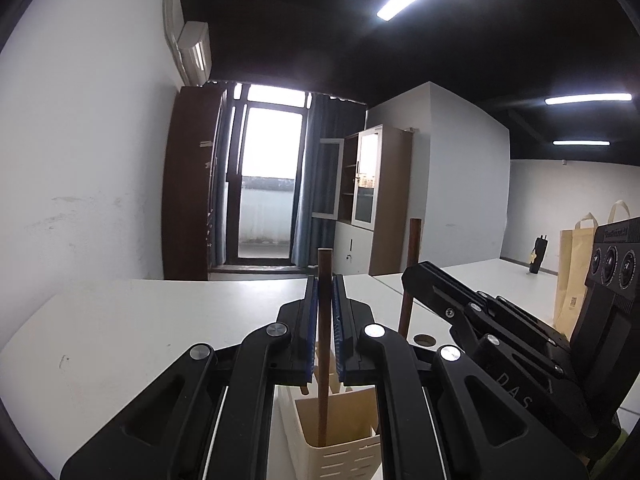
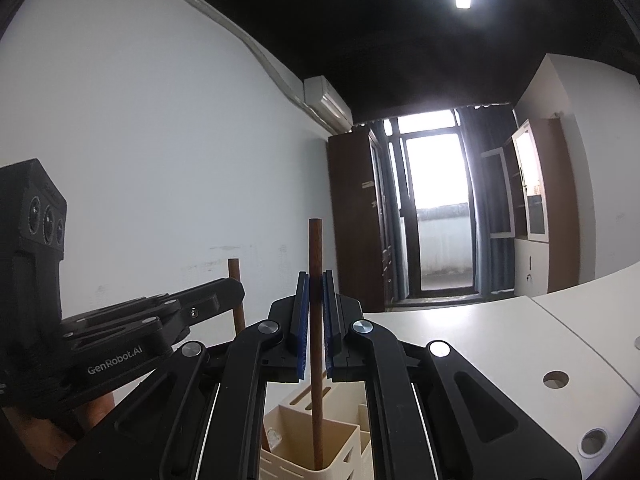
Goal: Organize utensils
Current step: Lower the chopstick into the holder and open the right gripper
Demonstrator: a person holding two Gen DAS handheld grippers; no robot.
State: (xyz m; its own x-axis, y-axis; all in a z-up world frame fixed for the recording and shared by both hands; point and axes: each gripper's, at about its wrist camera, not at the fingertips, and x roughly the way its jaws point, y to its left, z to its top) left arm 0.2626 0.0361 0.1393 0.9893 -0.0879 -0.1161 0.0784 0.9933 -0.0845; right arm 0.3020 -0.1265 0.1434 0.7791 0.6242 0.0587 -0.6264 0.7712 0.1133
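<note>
My left gripper (image 1: 325, 300) is shut on a brown wooden utensil handle (image 1: 323, 360) that stands upright with its lower end inside a cream slotted utensil holder (image 1: 344, 452). My right gripper (image 2: 315, 292) is shut on a second brown wooden handle (image 2: 316, 360), upright, its lower end in a compartment of the same holder (image 2: 296, 460). In the left wrist view the right gripper (image 1: 472, 304) sits to the right with its handle (image 1: 412, 248) behind it. In the right wrist view the left gripper (image 2: 160, 320) sits to the left with its handle (image 2: 236, 280).
The holder stands on a white table (image 1: 140, 320) with round cable holes (image 2: 556, 380). A paper bag (image 1: 572, 264) and a dark bottle (image 1: 538, 256) stand on the far right. A white wall is on the left, a balcony door and cabinets behind.
</note>
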